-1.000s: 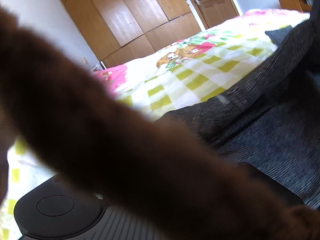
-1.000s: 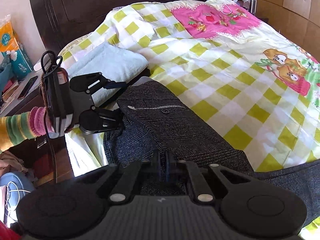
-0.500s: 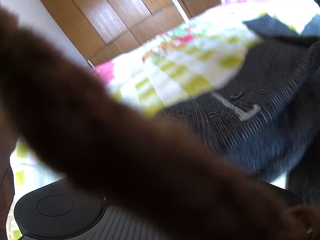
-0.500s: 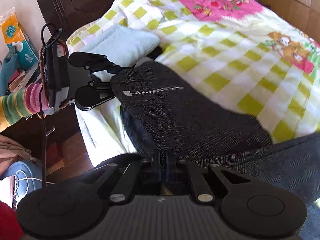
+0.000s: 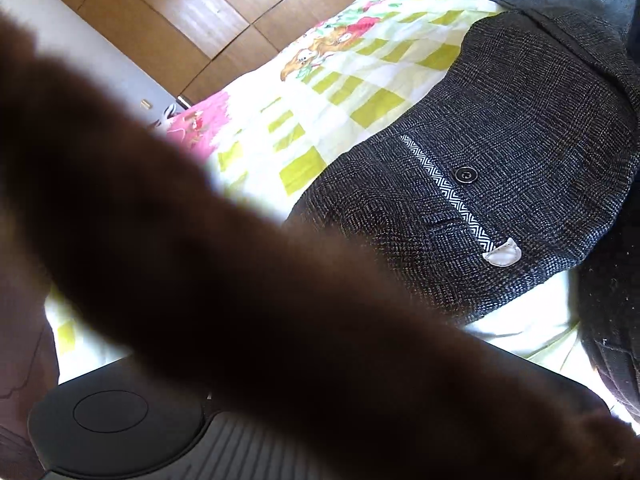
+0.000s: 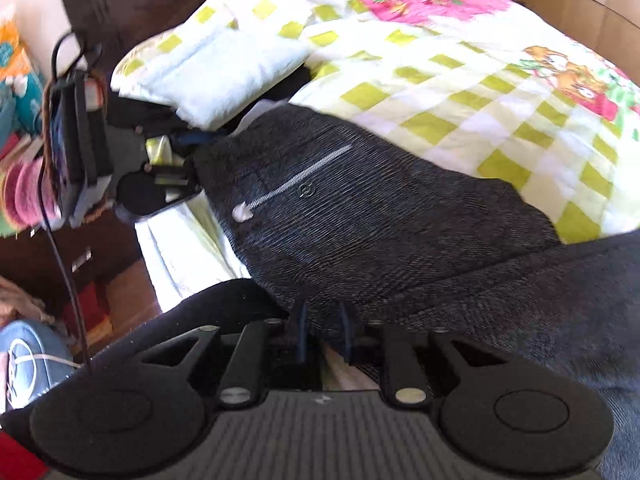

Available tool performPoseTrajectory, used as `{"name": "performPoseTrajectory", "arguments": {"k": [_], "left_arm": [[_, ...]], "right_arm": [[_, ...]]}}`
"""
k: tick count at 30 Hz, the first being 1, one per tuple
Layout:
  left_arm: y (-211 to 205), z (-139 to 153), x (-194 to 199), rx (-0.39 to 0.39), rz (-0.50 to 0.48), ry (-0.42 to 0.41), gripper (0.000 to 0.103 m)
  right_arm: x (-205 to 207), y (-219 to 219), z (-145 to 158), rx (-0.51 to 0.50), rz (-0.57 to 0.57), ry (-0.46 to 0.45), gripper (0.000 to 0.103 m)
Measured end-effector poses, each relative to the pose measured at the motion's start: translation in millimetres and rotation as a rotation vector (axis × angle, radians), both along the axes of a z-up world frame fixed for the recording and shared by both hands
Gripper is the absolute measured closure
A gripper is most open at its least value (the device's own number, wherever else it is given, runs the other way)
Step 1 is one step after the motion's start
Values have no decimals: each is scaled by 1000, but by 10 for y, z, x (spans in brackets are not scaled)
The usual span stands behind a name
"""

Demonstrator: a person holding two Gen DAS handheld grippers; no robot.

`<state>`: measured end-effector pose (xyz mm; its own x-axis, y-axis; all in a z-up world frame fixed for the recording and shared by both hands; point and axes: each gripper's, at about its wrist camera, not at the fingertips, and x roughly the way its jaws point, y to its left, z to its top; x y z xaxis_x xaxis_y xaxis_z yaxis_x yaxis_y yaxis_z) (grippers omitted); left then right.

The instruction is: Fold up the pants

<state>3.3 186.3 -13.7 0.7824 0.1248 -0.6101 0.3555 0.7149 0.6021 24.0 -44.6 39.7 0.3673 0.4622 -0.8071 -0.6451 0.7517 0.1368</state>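
Note:
Dark grey pants (image 6: pixel 380 208) with a zip and a button lie across the near corner of the bed; in the left wrist view the pants (image 5: pixel 500 152) fill the right side. My left gripper (image 6: pixel 192 168) meets the waistband corner at the left and looks shut on it. In its own view a blurred brown band (image 5: pixel 240 280) hides its fingers. My right gripper (image 6: pixel 322 330) is at the pants' near edge, with fabric in the narrow gap between its fingers.
A yellow-checked quilt (image 6: pixel 480 80) covers the bed, with a white folded towel (image 6: pixel 224 68) by the dark headboard. A pink and striped sleeve (image 6: pixel 24 192) and bedside clutter are at the far left. The bed's edge drops to a wooden floor (image 6: pixel 120 300). A wooden wardrobe (image 5: pixel 180 20) stands beyond the bed.
Both grippers have carried the pants toward the bed's near corner and spread them flatter. The zip and button now show in the left wrist view. The right fingers stand slightly wider apart.

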Motion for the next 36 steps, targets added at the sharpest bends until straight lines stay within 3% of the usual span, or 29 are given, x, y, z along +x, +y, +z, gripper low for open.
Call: {"name": "performPoseTrajectory", "arguments": {"k": [3,6,9,13,16,19,24,31,34,36], "left_arm": [[7,199,7,-108,42,12,80],[-97,389,10,-122,37,-20,80],[-260,496,45,-111,15,-31,80],[-297,327,204,9,39,3,72],[-239,190,204,53,90,33,72],[-237,238,119,29,139,24,72],[-273,469,-55,-10,220,-86,68],[-308,800,-199,52,247,-228,48],[-406,948,-101,-63,243,-249,49],[-605,966,9,-185,186,-218,48]], "right_arm": [[60,-240,127,41,-108,-31,69],[278,-457,221,43,-238,-52,69],[595,-683,219,32,-380,-55,65],[1062,-991,89,50,-567,8,63],[1129,-1015,49,72,-582,3,63],[1109,-952,42,64,-590,-32,63],[1111,-930,20,82,-613,-17,63],[1034,-941,92,87,-598,-23,63],[1060,-980,72,83,-624,-29,63],[1133,-1056,64,66,-663,-43,62]]}}
